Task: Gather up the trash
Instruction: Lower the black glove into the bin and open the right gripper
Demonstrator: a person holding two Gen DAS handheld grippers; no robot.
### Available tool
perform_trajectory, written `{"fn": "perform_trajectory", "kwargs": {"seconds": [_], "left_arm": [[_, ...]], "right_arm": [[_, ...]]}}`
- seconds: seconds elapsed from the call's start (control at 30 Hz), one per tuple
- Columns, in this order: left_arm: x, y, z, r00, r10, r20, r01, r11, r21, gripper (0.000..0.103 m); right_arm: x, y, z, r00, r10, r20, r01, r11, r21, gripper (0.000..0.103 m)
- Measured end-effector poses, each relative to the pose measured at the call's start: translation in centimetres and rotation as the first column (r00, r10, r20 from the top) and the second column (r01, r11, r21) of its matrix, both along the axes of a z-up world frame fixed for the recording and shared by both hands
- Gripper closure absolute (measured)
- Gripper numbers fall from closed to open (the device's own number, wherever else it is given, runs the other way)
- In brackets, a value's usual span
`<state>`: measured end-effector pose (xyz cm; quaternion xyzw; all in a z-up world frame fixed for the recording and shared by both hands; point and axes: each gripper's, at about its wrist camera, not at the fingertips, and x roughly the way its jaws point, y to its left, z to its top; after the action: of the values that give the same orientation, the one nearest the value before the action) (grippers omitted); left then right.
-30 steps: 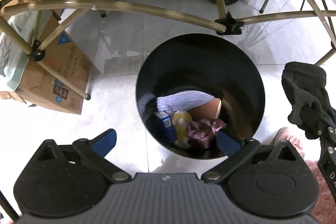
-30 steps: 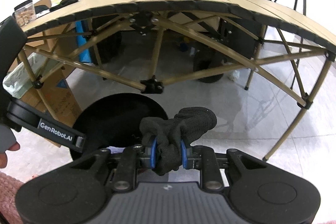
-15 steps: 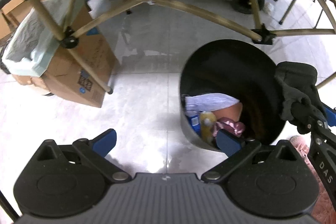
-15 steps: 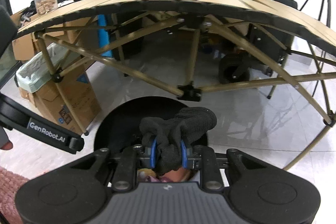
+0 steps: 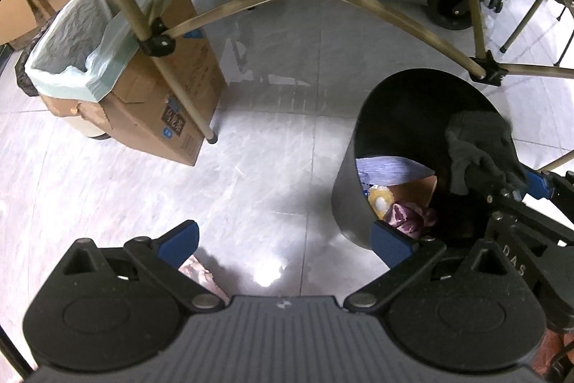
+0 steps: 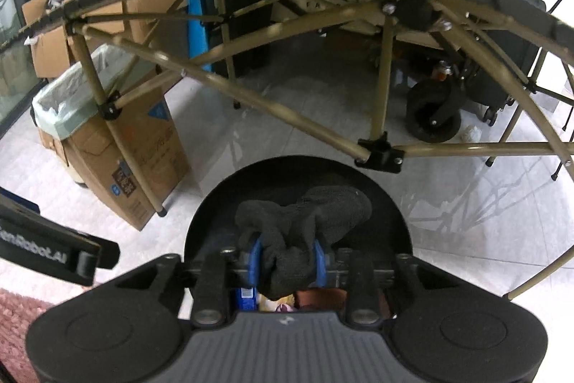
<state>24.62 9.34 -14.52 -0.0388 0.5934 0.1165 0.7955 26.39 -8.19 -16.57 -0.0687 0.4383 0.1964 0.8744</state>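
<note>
A: Now, right gripper [image 6: 287,262] above black bin [image 6: 229,200]; jaws just easing apart, dark glove [image 6: 305,225] between blue pads, still touching. Best released fully, centred over the opening.

B: Left gripper [image 5: 285,239]?

A: Spread wide, empty, beside the bin. Glove: knitted, limp, bunched. Below it: wrappers, a box, crumpled cloth.

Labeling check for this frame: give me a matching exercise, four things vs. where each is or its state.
Things:
1. black glove
2. black bin
3. cardboard box
4. left claw

Places/states:
A. lined with a pale green bag
B. open, nothing in it
C. between the right claw's blue pads, over the bin
D. on the floor, trash inside

Pairs: 1-C, 2-D, 3-A, 4-B
</note>
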Motion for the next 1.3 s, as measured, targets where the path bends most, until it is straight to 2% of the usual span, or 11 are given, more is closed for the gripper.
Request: {"fn": "perform_trajectory", "kwargs": {"seconds": [0.07,0.1,0.13,0.17,0.2,0.23,0.33,0.53,1.3], "left_arm": [[0.0,0.2,0.0,1.0,0.004,-0.001,-0.004,1.0,0.0,0.0],[0.0,0.2,0.0,1.0,0.005,-0.001,-0.005,1.0,0.0,0.0],[0.0,0.1,0.0,1.0,0.005,-0.001,-0.005,1.0,0.002,0.0],[-0.1,0.1,0.0,1.0,0.003,-0.002,-0.003,1.0,0.005,0.0],[-0.1,0.0,0.0,1.0,0.001,-0.002,-0.001,1.0,0.006,0.0],[-0.1,0.0,0.0,1.0,-0.002,-0.003,0.002,1.0,0.007,0.0],[-0.1,-0.1,-0.1,1.0,-0.007,-0.005,0.007,1.0,0.013,0.0],[0.0,-0.2,-0.3,1.0,-0.012,-0.013,0.012,1.0,0.021,0.0],[-0.1,-0.3,-0.4,1.0,-0.023,-0.016,0.023,0.999,0.026,0.0]], "right_arm": [[0.0,0.2,-0.3,1.0,0.002,-0.013,-0.002,1.0,-0.012,0.066],[0.0,0.3,-0.5,1.0,0.0,-0.018,0.0,1.0,-0.021,0.056],[0.1,0.3,-0.6,1.0,-0.003,-0.021,0.002,1.0,-0.03,0.037],[0.1,0.3,-0.8,1.0,-0.009,-0.026,0.008,0.999,-0.04,0.026],[0.1,0.2,-0.9,0.999,-0.016,-0.031,0.014,0.999,-0.049,0.009],[0.1,0.2,-1.0,0.999,-0.019,-0.033,0.017,0.998,-0.056,0.005],[0.1,0.2,-1.4,0.999,-0.03,-0.045,0.026,0.996,-0.082,0.0],[0.4,-0.3,-2.0,0.995,-0.052,-0.09,0.044,0.996,-0.083,0.0],[0.5,-0.6,-2.1,0.992,-0.063,-0.112,0.056,0.996,-0.064,0.0]]}}
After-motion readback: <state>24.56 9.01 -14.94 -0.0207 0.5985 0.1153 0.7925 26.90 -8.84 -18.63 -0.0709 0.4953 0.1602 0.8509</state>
